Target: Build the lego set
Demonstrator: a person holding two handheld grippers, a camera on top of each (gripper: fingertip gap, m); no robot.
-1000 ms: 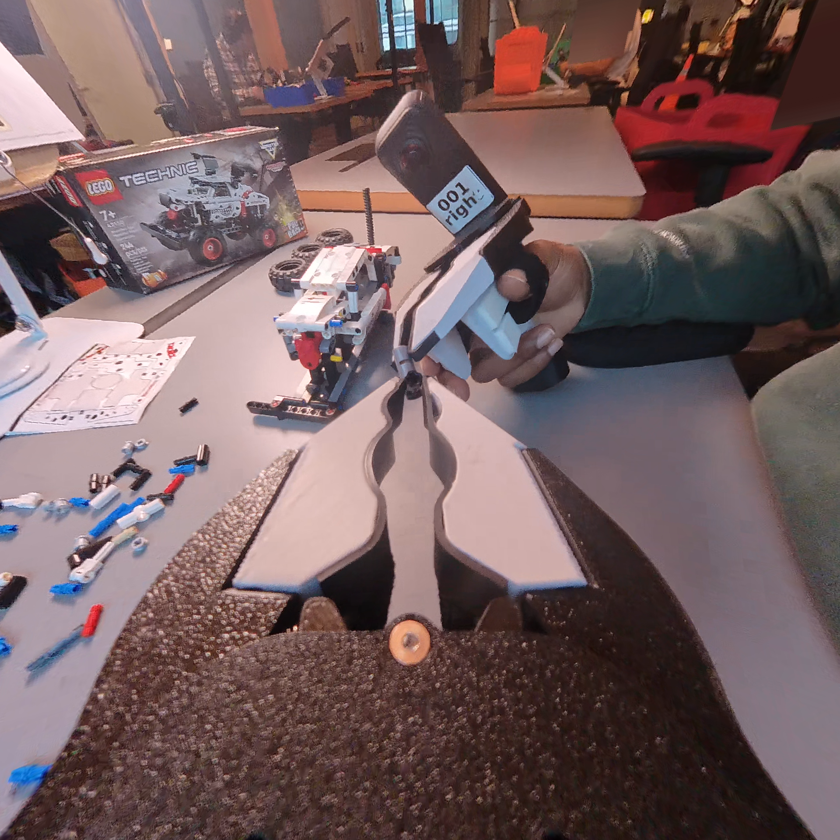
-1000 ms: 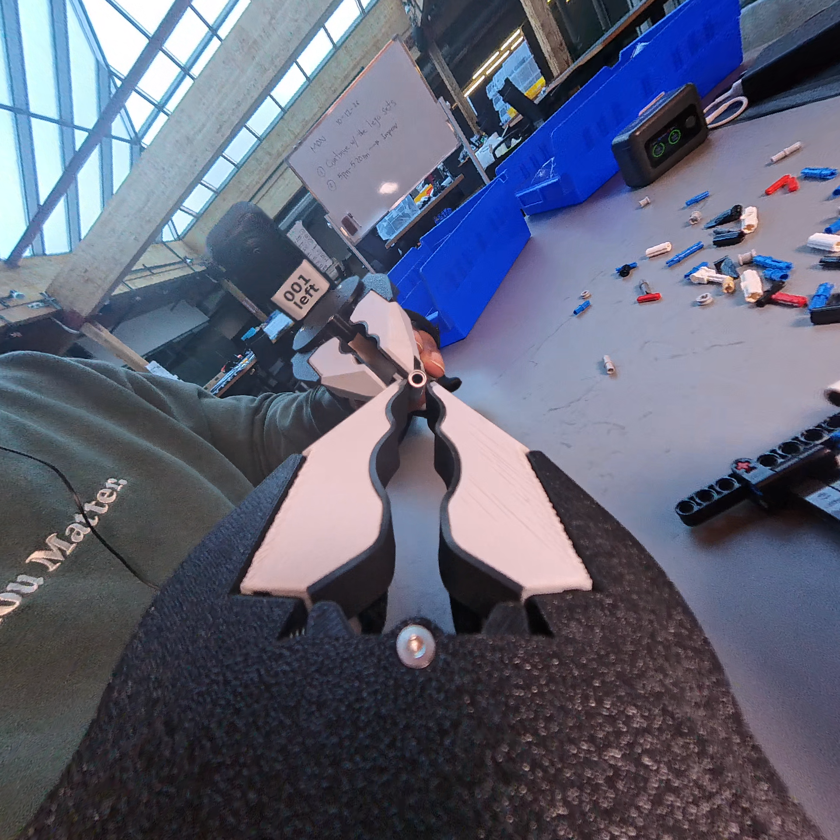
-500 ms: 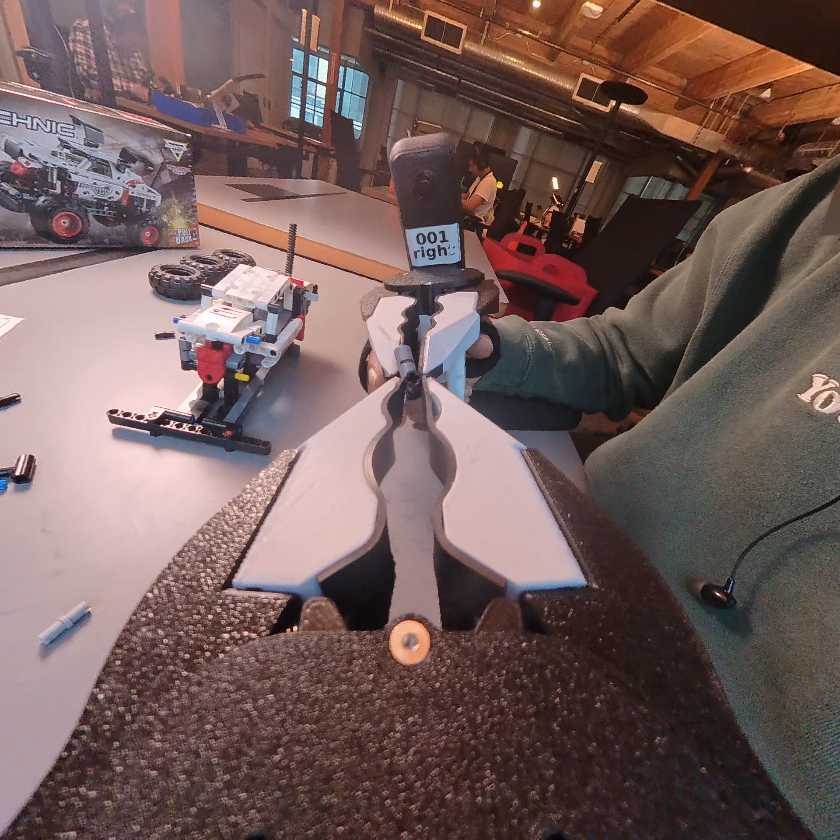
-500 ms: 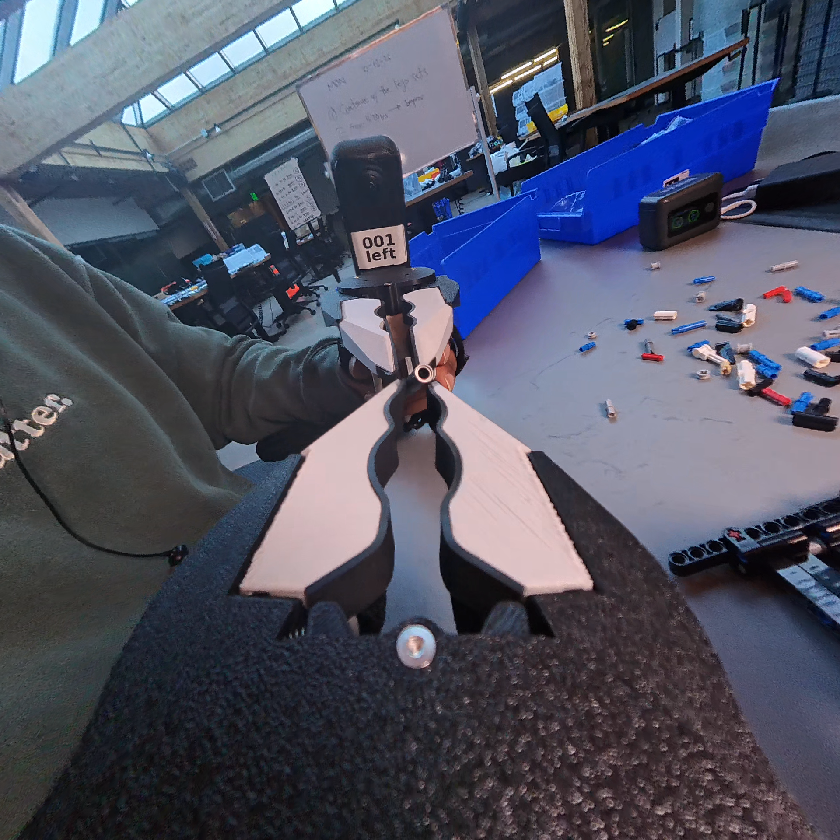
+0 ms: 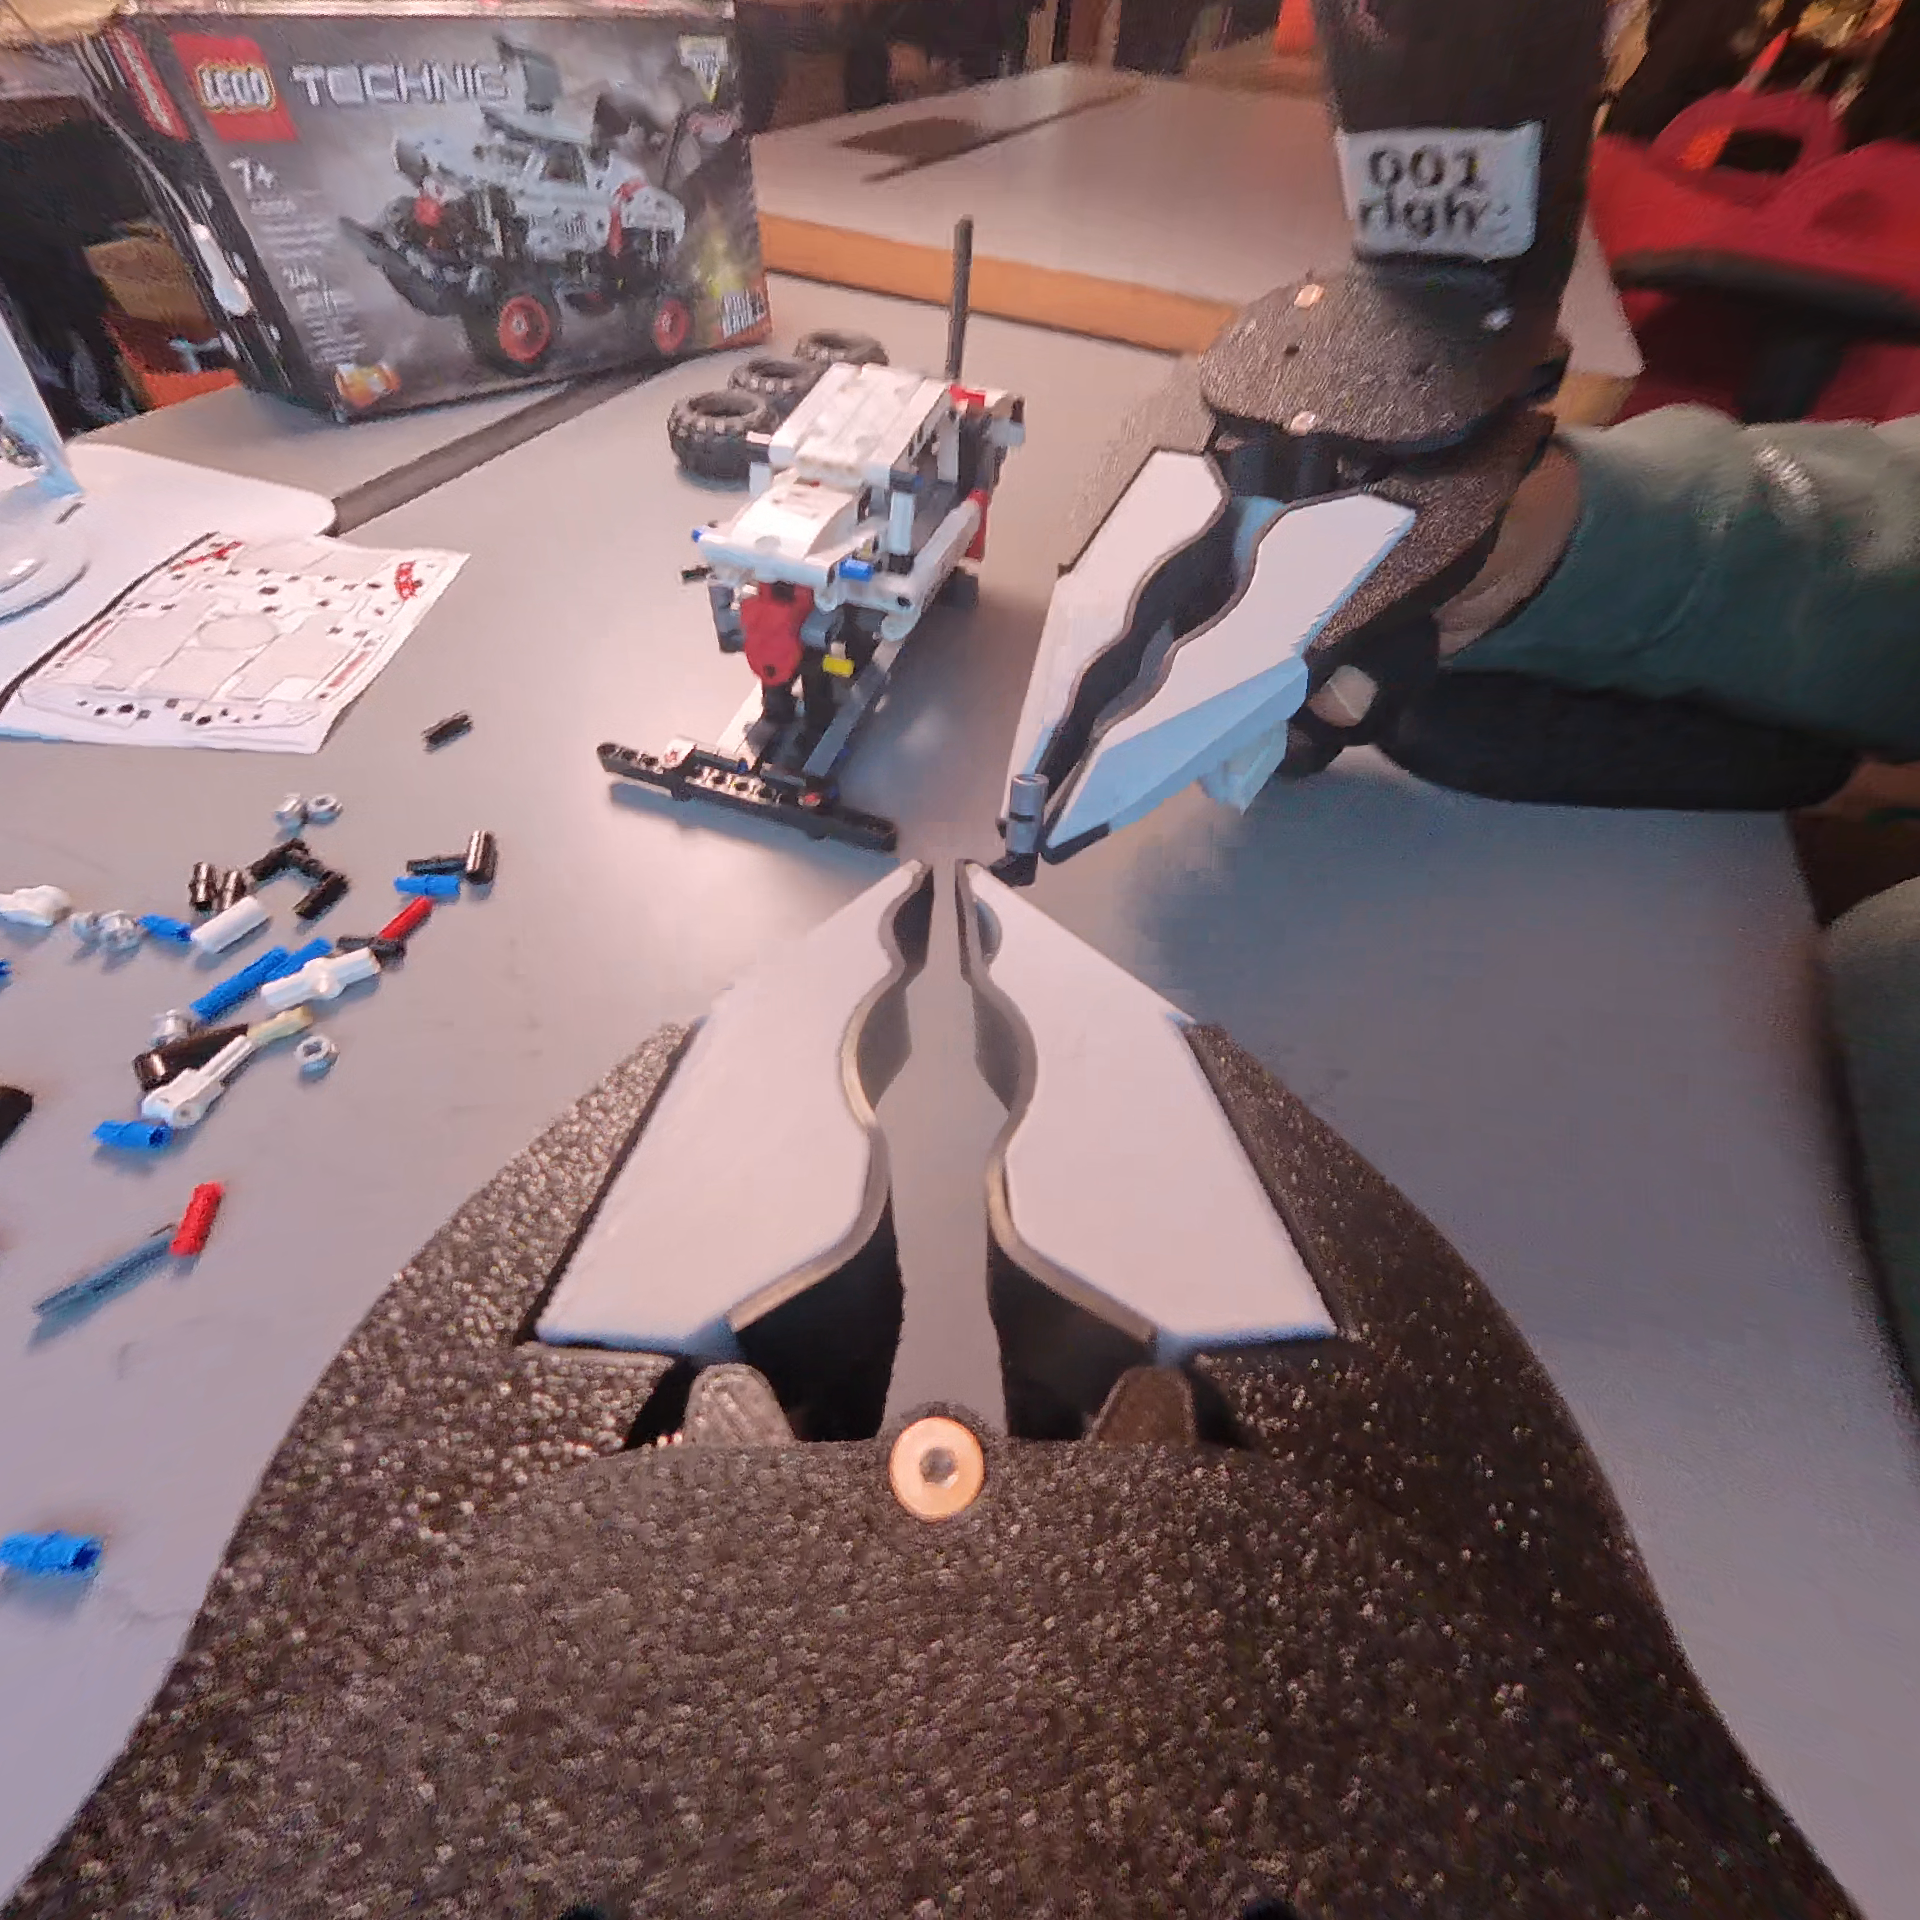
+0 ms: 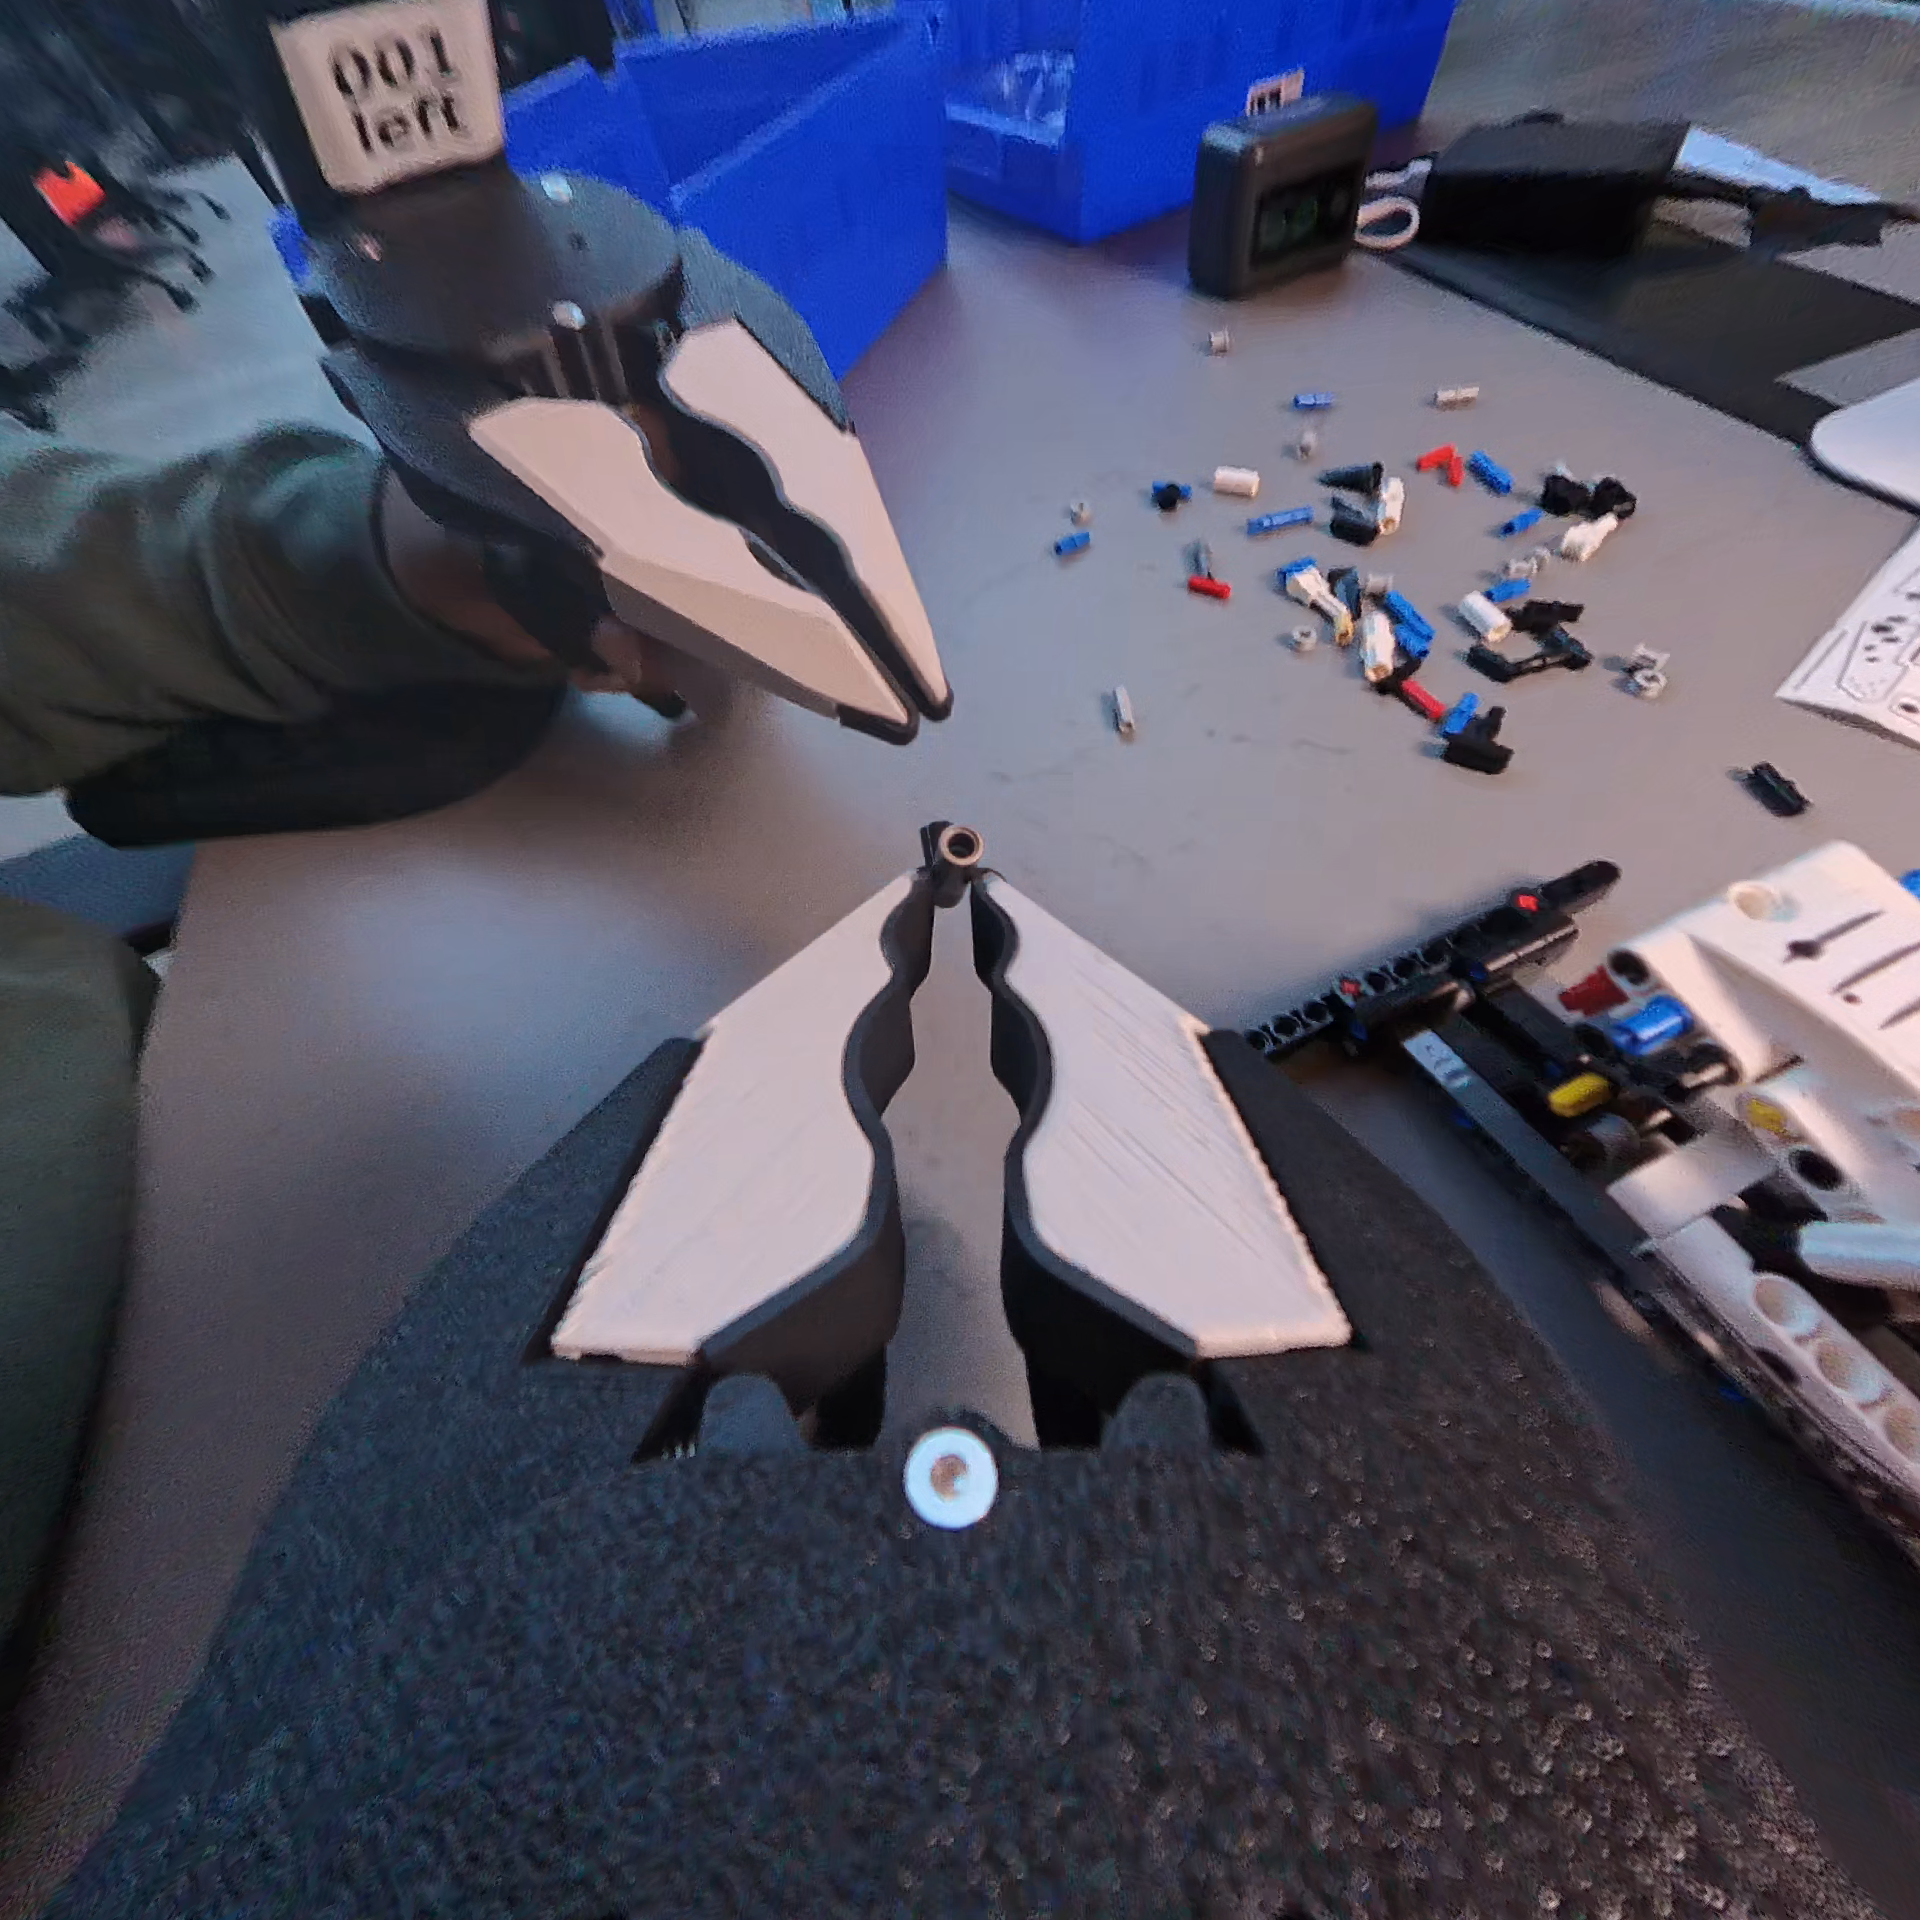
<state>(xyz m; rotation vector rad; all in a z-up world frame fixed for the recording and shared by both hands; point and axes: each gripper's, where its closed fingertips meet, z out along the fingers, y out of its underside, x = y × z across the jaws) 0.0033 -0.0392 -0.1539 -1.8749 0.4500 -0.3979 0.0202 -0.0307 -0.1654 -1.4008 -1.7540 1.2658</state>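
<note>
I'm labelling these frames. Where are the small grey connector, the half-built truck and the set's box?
small grey connector (image 6: 957,854), right wrist view, its open end.
half-built truck (image 5: 844,509), left wrist view, white roof.
set's box (image 5: 457,197), left wrist view, printed front.

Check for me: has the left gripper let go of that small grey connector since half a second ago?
Yes. The left gripper now sits apart from the small grey connector, which stays pinched in the right gripper.

The left gripper (image 5: 943,875) has a rough, pebbled black plastic body and smooth matt pale fingers (image 5: 790,1122). The table (image 5: 1455,1039) is smooth matt grey. At ten o'clock lie a paper sheet (image 5: 234,644) and a printed cardboard box (image 5: 457,197).
</note>
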